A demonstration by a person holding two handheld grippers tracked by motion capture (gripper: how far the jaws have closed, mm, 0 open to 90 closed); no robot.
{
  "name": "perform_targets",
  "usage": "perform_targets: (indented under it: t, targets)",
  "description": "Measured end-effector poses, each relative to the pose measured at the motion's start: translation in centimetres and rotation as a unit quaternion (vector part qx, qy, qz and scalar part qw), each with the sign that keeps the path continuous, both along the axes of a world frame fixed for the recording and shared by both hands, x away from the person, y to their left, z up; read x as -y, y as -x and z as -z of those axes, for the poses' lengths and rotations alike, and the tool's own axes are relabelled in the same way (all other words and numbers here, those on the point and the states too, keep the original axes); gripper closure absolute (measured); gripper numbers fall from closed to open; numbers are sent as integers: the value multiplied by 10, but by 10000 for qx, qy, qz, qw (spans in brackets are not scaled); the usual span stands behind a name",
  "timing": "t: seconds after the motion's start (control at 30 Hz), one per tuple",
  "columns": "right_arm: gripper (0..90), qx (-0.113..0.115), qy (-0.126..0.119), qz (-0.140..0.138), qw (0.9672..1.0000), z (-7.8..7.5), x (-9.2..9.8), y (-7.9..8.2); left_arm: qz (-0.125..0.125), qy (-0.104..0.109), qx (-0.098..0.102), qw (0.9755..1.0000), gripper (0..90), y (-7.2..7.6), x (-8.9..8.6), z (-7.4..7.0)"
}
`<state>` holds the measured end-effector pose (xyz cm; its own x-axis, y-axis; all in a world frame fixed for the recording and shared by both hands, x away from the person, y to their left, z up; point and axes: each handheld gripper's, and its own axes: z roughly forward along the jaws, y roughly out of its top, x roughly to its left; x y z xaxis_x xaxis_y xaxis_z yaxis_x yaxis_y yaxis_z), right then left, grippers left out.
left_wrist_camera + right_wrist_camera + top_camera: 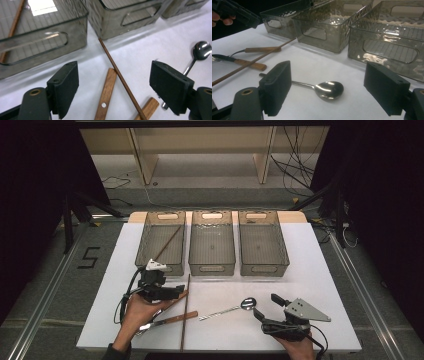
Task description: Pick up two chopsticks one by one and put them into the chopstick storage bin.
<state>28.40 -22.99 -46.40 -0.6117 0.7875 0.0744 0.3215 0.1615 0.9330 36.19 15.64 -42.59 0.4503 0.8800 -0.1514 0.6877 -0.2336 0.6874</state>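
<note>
Chopstick [120,77]: long axis runs from the bins toward you.
Your left gripper [113,87]: jaws open, chopstick between them.
Your right gripper [328,91]: jaws open, spoon [322,88] between them.

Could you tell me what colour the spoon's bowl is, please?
The spoon is shiny silver metal; the right gripper view shows it best.

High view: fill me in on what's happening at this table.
A person holds a gripper in each hand over a white table with three grey bins. The left gripper, jaws open, hangs over a long wooden chopstick lying across wooden-handled cutlery. The right gripper, also open, faces a metal spoon. Another chopstick already lies in the left bin.
</note>
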Motion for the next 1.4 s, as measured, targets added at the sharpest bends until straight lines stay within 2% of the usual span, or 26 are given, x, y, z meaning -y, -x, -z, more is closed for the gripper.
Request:
perform_targets:
  t: [0.37, 0.47, 0.97, 1.4]
  targets:
    - [229, -3, 7, 5, 10000, 0, 0, 0, 193, -91, -268, 9994, 266, 8, 12, 13]
    - [229, 0, 1, 8, 10000, 0, 0, 0, 254, -199, -320, 9990, 286, 10, 17, 16]
    - [230, 3, 12, 13, 10000, 0, 0, 0, 608, -298, -589, 9960, 469, 16, 34, 30]
    - [231, 5, 10, 9, 10000, 0, 0, 0, 623, -431, -665, 9949, 592, 14, 36, 39]
